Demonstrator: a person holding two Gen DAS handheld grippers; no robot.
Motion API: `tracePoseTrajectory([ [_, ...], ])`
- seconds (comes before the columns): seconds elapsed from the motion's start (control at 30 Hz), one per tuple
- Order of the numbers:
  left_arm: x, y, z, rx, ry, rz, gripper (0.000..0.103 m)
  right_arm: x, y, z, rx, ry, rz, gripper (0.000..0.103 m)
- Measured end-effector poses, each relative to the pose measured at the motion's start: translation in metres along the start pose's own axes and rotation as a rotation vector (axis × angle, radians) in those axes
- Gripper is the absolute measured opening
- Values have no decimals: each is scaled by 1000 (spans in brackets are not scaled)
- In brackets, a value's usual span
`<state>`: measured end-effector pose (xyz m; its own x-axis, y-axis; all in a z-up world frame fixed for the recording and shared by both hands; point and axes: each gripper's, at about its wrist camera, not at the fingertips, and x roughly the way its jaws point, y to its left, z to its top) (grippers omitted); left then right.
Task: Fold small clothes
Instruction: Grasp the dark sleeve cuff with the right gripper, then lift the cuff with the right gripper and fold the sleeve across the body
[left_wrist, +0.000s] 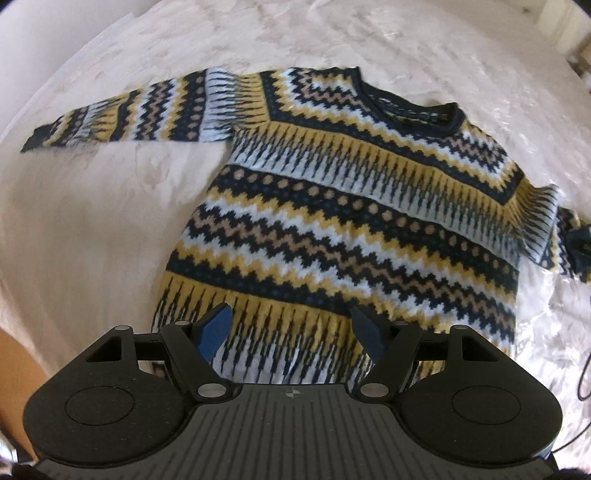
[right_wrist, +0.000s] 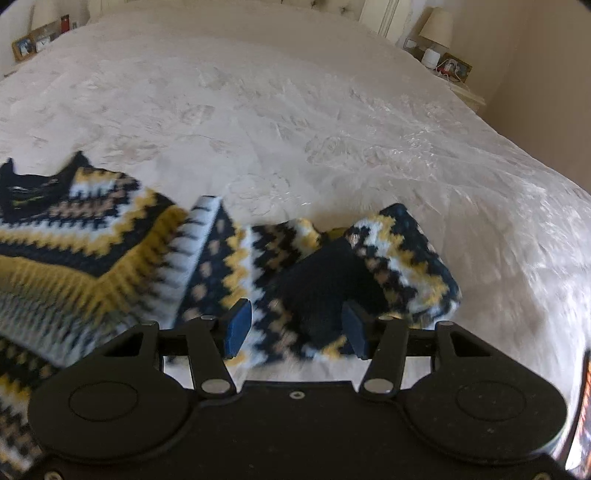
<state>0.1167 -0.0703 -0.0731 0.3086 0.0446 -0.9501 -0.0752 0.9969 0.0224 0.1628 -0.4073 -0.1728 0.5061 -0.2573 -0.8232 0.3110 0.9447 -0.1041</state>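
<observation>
A big bed with a shiny cream bedspread (left_wrist: 110, 221) fills the left wrist view, and a knit sweater (left_wrist: 351, 206) with blue, yellow and white zigzags lies flat on it, one sleeve (left_wrist: 122, 110) stretched out to the side, while the left gripper (left_wrist: 291, 332) hangs over the bottom hem with its jaws apart and nothing between them. In the right wrist view the bed runs back to a lamp (right_wrist: 437, 27) and picture frames (right_wrist: 456, 66) by the wall, and the other sleeve (right_wrist: 325, 266) lies bunched and folded beside the sweater. The right gripper (right_wrist: 295, 325) is over its dark cuff (right_wrist: 321, 280) with its jaws apart on either side; I cannot tell if they touch it.

A home bedroom: wide bed (right_wrist: 295, 122), bedside lamp (right_wrist: 437, 27) (framed photos (right_wrist: 24, 47) nearby).
</observation>
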Motion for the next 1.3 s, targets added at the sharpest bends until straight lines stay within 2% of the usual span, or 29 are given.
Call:
tracePoseTrajectory([
  [0.2,-3,1,-2,-53,4,43,71,37,2,3,-65,28,-42,59],
  [0.23,-3,1,-2,-60,5,46,71,41,2,2,-86,35,-50,57],
  [0.27,-3,0,-2,-64,6,48,71,44,0,0,-112,36,-46,51],
  [0.3,-3,0,-2,-67,7,49,71,44,-4,-1,-123,31,-20,31],
  [0.33,-3,-1,-2,-69,6,49,71,43,-10,-2,-114,28,23,15],
  [0.4,-2,-4,-2,-67,5,47,71,33,-25,-3,-75,20,63,11],
  [0.6,0,-18,1,-40,4,16,71,-13,-77,-6,6,-56,87,11],
  [0.83,-4,-34,0,6,-16,-22,71,-47,-159,15,185,-113,80,11],
  [0.93,-6,-37,-2,3,-18,-29,71,-44,-189,26,234,-118,65,11],
  [1.03,-9,-38,-5,-9,-20,-30,71,-36,-208,37,229,-125,24,11],
  [1.2,-11,-41,-10,-29,-22,-28,71,-16,-246,52,291,-92,-6,11],
  [1.3,-13,-44,-11,-36,-25,-24,71,-13,-266,50,393,-88,65,25],
])
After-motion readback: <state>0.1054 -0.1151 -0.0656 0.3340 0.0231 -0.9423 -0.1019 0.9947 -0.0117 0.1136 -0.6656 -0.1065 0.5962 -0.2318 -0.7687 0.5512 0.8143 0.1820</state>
